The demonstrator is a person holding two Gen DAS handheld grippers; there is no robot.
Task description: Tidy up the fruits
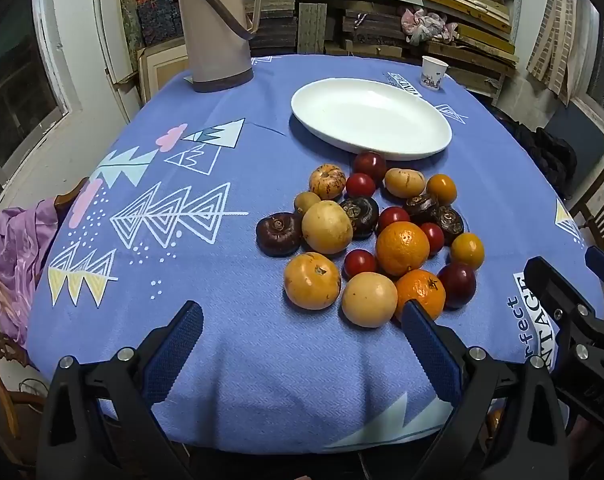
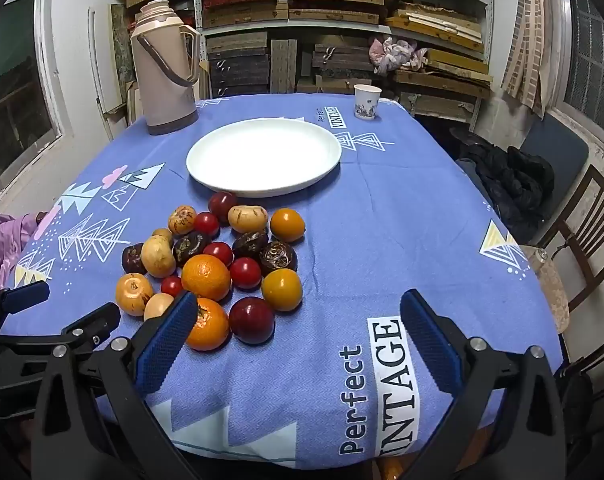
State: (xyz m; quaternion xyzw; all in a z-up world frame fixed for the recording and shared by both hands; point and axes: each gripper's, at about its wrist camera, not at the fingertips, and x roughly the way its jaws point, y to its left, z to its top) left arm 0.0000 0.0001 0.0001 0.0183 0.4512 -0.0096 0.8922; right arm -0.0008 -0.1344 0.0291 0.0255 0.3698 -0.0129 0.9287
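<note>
Currently the fruit pile lies on the blue tablecloth just on the near side of the empty white plate. Left gripper, jaws wide and empty, hangs nearest it, the pile ahead; right gripper, equally wide, sits beside. Tablecloth print near the pile reads "Perfect VINTAGE".

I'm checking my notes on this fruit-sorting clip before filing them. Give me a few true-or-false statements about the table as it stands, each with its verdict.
1. The white plate holds no fruit. True.
2. The left gripper grips an orange. False: its jaws stand open, with nothing between them.
3. The thermos stands beyond the plate, upright. True.
4. The paper cup sits among the fruit pile. False: it stands apart, near the far table edge.
5. The right gripper is open. True.
</note>
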